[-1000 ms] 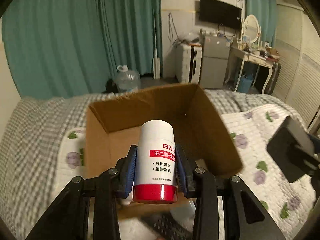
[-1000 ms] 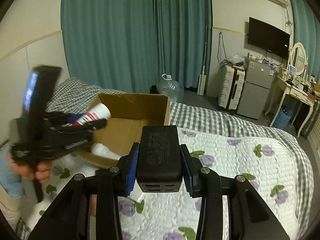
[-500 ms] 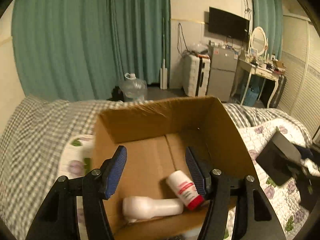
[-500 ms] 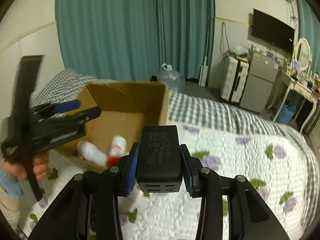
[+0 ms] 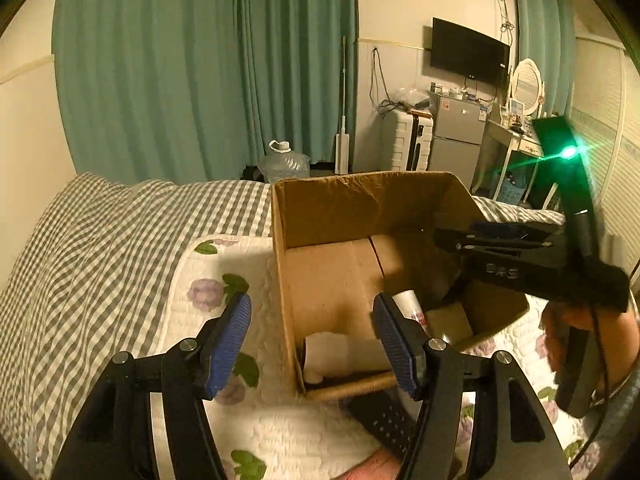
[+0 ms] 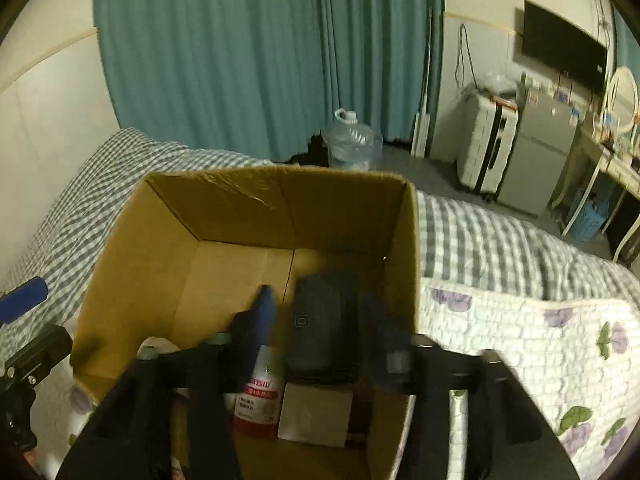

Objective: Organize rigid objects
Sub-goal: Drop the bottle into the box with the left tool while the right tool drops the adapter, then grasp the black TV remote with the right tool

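A cardboard box (image 6: 280,208) sits on the bed's floral quilt (image 5: 200,264), near the quilt's head edge. The right gripper (image 6: 316,316), blurred, hangs inside the box with the black power bank (image 6: 320,320) between its fingers; whether it grips, I cannot tell. The left gripper (image 5: 312,336) gapes wide and empty at the box's near left corner. A red-capped white bottle (image 6: 258,404) lies on the box floor.

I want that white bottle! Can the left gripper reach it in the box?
Probably yes. The left gripper is open, the cardboard box is open on top, and the white bottle lies uncovered by the near wall.
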`<move>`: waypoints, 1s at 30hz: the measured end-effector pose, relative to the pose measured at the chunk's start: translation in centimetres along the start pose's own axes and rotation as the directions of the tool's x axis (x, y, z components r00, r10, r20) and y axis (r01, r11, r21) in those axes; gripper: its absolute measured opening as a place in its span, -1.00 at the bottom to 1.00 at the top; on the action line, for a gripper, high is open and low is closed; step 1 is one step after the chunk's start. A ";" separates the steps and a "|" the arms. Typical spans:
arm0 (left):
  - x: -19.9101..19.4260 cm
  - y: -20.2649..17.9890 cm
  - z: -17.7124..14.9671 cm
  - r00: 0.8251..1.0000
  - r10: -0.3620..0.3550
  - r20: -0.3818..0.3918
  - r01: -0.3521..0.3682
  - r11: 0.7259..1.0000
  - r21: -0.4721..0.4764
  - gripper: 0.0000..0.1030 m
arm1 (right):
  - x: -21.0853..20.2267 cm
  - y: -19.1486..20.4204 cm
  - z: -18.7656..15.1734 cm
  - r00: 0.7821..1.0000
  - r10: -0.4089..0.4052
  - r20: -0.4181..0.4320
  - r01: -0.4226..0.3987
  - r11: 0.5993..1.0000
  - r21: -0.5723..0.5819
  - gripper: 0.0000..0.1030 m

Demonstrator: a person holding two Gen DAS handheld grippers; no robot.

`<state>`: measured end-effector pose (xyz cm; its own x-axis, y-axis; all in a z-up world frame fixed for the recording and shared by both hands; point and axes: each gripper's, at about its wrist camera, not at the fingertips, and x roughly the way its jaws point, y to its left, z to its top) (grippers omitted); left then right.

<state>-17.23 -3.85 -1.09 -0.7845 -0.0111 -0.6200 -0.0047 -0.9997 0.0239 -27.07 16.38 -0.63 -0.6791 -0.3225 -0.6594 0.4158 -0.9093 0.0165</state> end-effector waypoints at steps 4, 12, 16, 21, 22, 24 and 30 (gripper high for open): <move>-2.2 -0.1 -1.1 1.000 0.010 0.017 -0.010 1.000 0.010 0.29 | -4.7 0.5 -0.8 0.999 -0.020 0.033 0.022 0.999 -0.037 0.51; -3.9 1.6 -7.1 0.996 0.073 -0.047 -0.074 0.997 -0.017 0.29 | -9.2 4.1 -8.3 0.999 0.019 -0.040 -0.022 0.997 -0.078 0.57; -3.6 1.3 -9.8 0.992 0.105 -0.075 -0.105 0.994 0.007 0.29 | -6.7 6.8 -12.2 0.989 0.065 -0.132 -0.077 0.994 -0.083 0.57; -1.8 1.5 -11.2 0.989 0.089 -0.120 -0.088 0.996 0.010 0.29 | -3.2 9.1 -14.2 0.975 0.083 -0.208 -0.108 0.988 -0.112 0.51; -1.4 1.7 -11.4 0.988 0.077 -0.131 -0.078 0.997 -0.002 0.29 | -2.5 9.3 -14.5 0.970 0.093 -0.225 -0.120 0.987 -0.110 0.44; -0.7 1.9 -11.9 0.987 0.069 -0.143 -0.072 0.997 -0.011 0.29 | -1.2 9.4 -15.0 0.963 0.098 -0.253 -0.128 0.986 -0.107 0.37; 0.6 2.1 -12.8 0.981 0.070 -0.179 -0.070 0.998 0.008 0.29 | 2.0 8.4 -15.9 0.945 0.133 -0.300 -0.151 0.988 -0.037 0.16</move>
<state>-9.76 -6.22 -11.43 -0.6589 -0.0849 -0.7474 0.0452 -0.9963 0.0733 -15.33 12.23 -13.72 -0.4045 -0.3471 -0.8461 0.5359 -0.8396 0.0882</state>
